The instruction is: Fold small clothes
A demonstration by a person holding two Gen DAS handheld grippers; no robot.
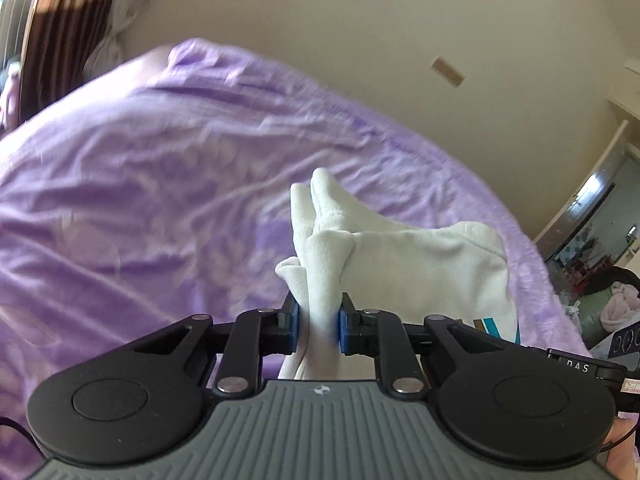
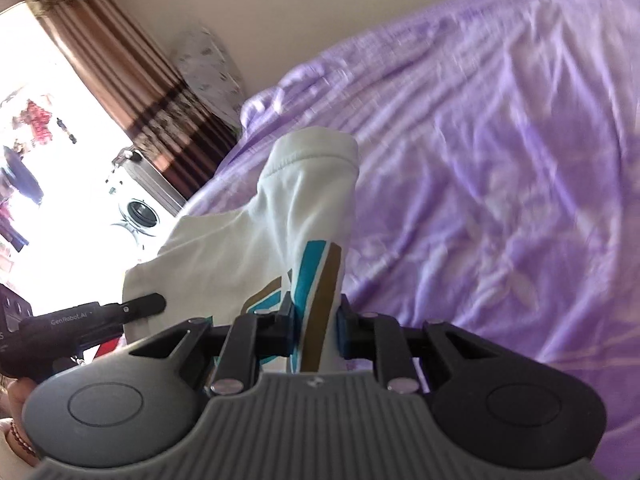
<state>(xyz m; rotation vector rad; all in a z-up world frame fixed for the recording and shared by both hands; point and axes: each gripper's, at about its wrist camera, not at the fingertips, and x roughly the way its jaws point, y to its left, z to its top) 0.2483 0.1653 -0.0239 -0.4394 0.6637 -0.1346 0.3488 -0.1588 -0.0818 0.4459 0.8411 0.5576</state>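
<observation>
**Both grippers holding white garment up over the bed**

Left gripper (image 1: 319, 322) jaws clenched on a bunched wad of the white garment (image 1: 432, 264); right gripper (image 2: 316, 330) jaws clenched on the part with the teal-and-brown stripe print (image 2: 316, 280); garment hangs in the air between the two, off the bed, hem or cuff edge (image 2: 316, 152) standing up in the right view; exact type hard to tell, looks like a small top or shorts; in the right view the left gripper's body shows just beside the cloth at the left edge.

Step in hand, my read: lifted and spread before laying down; fold itself not yet made. To do it well: pull the two grips apart till the cloth is taut and flat; left grip is a thick wad, so likely several layers are caught, and it may need a re-grip on a single edge; lower evenly so the garment lands without creases; keep the print side consistent. Risk: bunched layers land twisted.

Surface: bed with purple bedspread (image 1: 160, 168), wrinkled, faint pale pattern, soft so the cloth won't slide easily. Room: beige wall (image 1: 360, 20); brown striped curtain (image 2: 132, 80) beside a very bright window; patterned pillow (image 2: 208, 64) at the head of the bed; doorway and clutter at far right of the left view, blurred.
</observation>
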